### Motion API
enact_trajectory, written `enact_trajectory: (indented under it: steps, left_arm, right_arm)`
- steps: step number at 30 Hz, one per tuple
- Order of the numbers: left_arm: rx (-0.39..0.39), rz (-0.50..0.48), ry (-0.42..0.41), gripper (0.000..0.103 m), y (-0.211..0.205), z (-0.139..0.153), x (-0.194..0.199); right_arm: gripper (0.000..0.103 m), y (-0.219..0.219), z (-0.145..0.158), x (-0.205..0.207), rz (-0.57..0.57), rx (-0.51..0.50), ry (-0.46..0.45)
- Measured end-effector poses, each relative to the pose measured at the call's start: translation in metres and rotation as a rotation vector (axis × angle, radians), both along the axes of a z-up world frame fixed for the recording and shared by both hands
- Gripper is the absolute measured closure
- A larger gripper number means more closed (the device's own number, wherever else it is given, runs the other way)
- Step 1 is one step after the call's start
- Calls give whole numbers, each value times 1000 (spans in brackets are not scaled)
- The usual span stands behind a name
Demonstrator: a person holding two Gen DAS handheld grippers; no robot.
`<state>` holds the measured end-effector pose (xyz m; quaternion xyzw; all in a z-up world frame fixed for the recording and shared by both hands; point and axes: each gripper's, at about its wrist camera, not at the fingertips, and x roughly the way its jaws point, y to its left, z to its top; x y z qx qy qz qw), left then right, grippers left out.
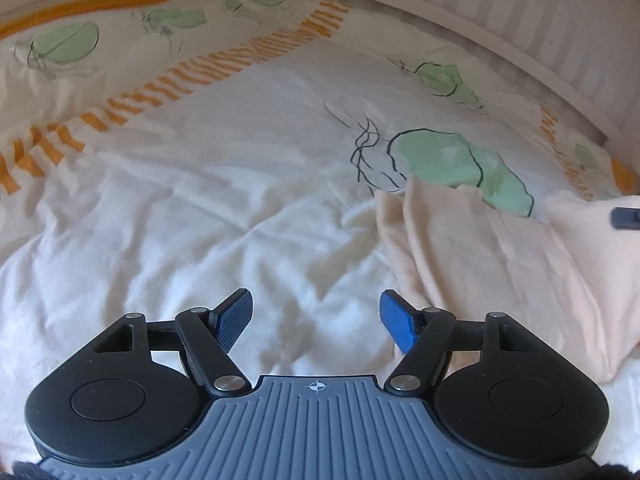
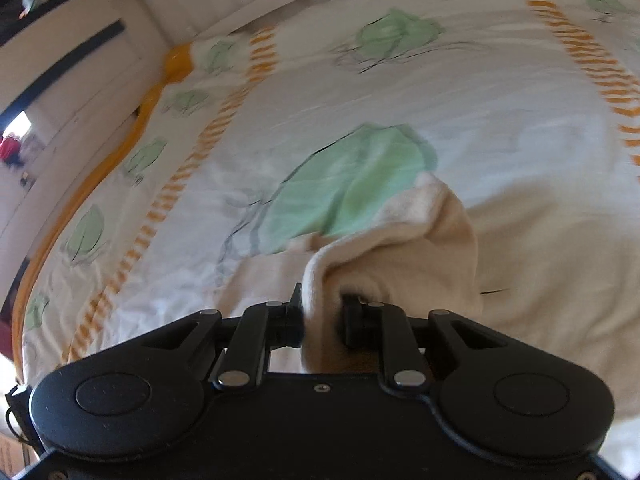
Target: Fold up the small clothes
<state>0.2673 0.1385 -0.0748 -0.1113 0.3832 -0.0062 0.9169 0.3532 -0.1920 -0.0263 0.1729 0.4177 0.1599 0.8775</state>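
— What are we folding here?

— A small cream garment [image 2: 400, 240], soft knit by the look of it. It lies on the bed [image 1: 200, 220], just on the near side of the big green leaf print [image 1: 460, 160] on the cover, with one end raised off the sheet.

— How will it handle?

— Light and limp, I'd judge. It sags and drapes wherever it isn't held, so it won't keep a crease by itself. Not slippery, not fragile. It will likely drag on the rumpled cover rather than slide.

— Who has hold of it?

— The right claw [image 2: 324, 316]. Its jaws are pinched nearly closed on a bunched edge of the cloth, which wraps over the jaws and hides the tips. The left claw [image 1: 316, 316] stands about half open with nothing between its blue pads [image 1: 236, 316], over bare sheet just beside the garment's near edge.

— Where should the left one grip?

— At a free corner or hem on the side away from the leaf print, I think, so the cloth is stretched between two points.

— Anything in the way?

— Not much. The cover's wrinkles could snag a fold. The orange striped band [image 1: 200, 68] and the headboard [image 1: 520, 20] lie well beyond the leaf print, clear of the work.
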Motion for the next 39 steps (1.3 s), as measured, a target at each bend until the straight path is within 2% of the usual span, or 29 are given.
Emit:
enact_trajectory:
  steps: [7,9,14,17,18,22,27,33,38,39]
  left_arm:
    - [-25,39,-22,34,14,9,-1]
    - [-39,48,-18,34,17,8,-1]
    - [-85,64,7,34,25,5,2]
    - [-103,69,22,34,28,2,3]
    - [-107,69,27,34,28,1,3]
    - [-117,82,48,34,31,-4,4]
    - [-114,87,50,34,30,-5,4]
    - [-107,82,49,34,29,-6,4]
    - [-109,81,51,34,29,-5,4]
    - [-107,79,53,34,29,-4,4]
  right_arm:
    - [76,80,-23,2,60,-5,25]
    - [76,98,-29,0,75,-45,28]
    - [74,136,-39,-8,123,-232,-12]
    - [63,151,-41,-11,158,-275,-13]
    - [58,154,-41,-12,172,-266,-13]
    - [58,158,-31,-16,235,-147,-38]
    - [58,141,-12,-27,202,-97,-108]
    - [57,125,-10,-63,214,-278,-210]
    - [42,138,-24,-111,320,-482,-321]
    - [36,143,-27,-120,340,-523,-347]
